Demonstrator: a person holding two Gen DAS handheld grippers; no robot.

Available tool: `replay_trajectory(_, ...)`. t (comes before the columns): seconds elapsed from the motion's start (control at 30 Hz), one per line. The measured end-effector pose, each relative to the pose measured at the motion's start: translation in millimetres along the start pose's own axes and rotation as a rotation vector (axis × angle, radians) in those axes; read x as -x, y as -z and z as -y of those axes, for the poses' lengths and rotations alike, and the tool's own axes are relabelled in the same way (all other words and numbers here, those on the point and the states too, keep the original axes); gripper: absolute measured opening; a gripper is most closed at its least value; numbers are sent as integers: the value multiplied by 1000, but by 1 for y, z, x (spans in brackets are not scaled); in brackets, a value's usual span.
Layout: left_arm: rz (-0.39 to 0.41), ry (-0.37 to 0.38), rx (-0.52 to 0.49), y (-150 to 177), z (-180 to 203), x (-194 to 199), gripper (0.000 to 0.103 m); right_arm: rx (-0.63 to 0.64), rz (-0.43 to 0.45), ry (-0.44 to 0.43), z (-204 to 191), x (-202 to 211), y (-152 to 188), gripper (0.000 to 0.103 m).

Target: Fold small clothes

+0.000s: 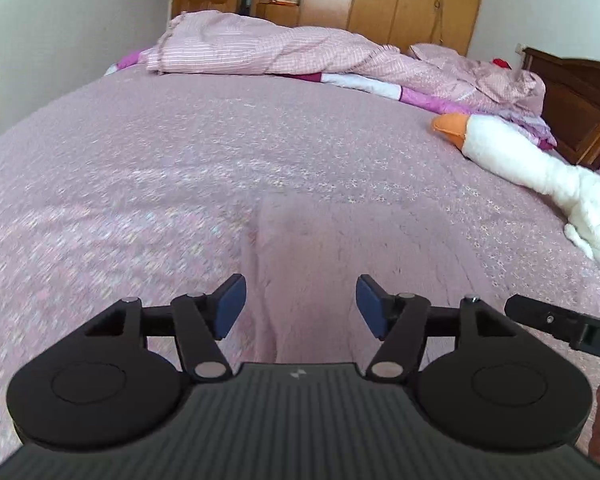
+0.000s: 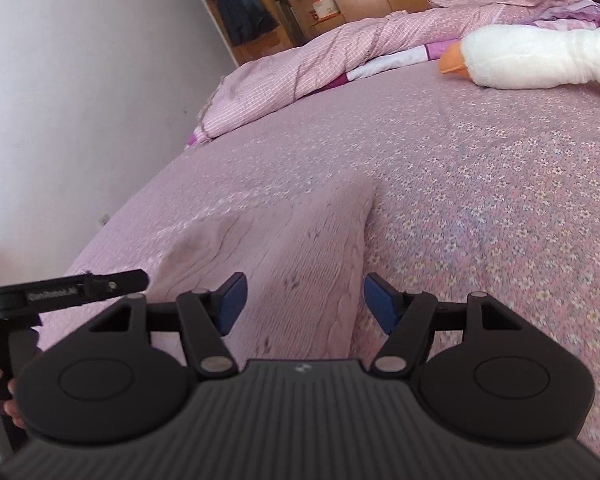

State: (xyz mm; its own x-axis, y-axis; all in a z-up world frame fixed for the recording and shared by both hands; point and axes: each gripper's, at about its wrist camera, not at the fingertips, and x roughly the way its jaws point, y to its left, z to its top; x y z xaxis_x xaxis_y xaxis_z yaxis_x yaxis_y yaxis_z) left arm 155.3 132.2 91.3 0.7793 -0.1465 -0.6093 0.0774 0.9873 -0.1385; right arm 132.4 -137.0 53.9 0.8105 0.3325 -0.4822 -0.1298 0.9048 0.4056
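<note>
- Both claws, left claw [image 1: 301, 306] and right claw [image 2: 303, 304], were spread wide and empty over the garment [image 1: 352, 264] on the bed [image 1: 140, 168].
- I judged pinching matching corners level would fold it best.

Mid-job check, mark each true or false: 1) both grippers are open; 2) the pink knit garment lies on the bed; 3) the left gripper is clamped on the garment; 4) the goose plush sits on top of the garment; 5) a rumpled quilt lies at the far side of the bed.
1) Left gripper and right gripper open: true.
2) Pink knit garment lies on the bed: true.
3) False: its jaws stand apart, gripping nothing.
4) False: the goose plush lies apart from it, off to the right.
5) Rumpled quilt at the far side: true.
</note>
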Motion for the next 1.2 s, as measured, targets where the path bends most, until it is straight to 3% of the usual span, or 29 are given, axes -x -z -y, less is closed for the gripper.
replay_trajectory(0.17, -79, -76, -22, 0, -1, -38, 69, 19, -70, -7, -2, -28, 6, 68)
replay_trajectory(0.23, -100, -92, 17, 10, -11, -44, 73, 36, -101, -35, -6, -34, 11, 68)
replay_trajectory(0.37, -105, -58, 118, 21, -32, -43, 78, 116, -92, -25, -13, -34, 16, 68)
replay_trajectory(0.53, -128, -19, 121, 16, -32, -38, 78, 33, -97, -46, 0, -29, 7, 69)
replay_trajectory(0.63, -161, 28, 132, 13, -32, -37, 82, -31, -94, -71, 9, -28, 0, 81)
replay_trajectory(0.87, -225, 52, 154, 11, -33, -52, 88, -90, -168, -83, 22, -46, -7, 80)
replay_trajectory(1.07, -253, 89, 168, 10, -40, -62, 91, -147, -258, -146, 30, -66, -1, 83)
replay_trajectory(1.2, -255, 111, 157, 11, -42, -67, 93, -174, -261, -175, 35, -76, 4, 84)
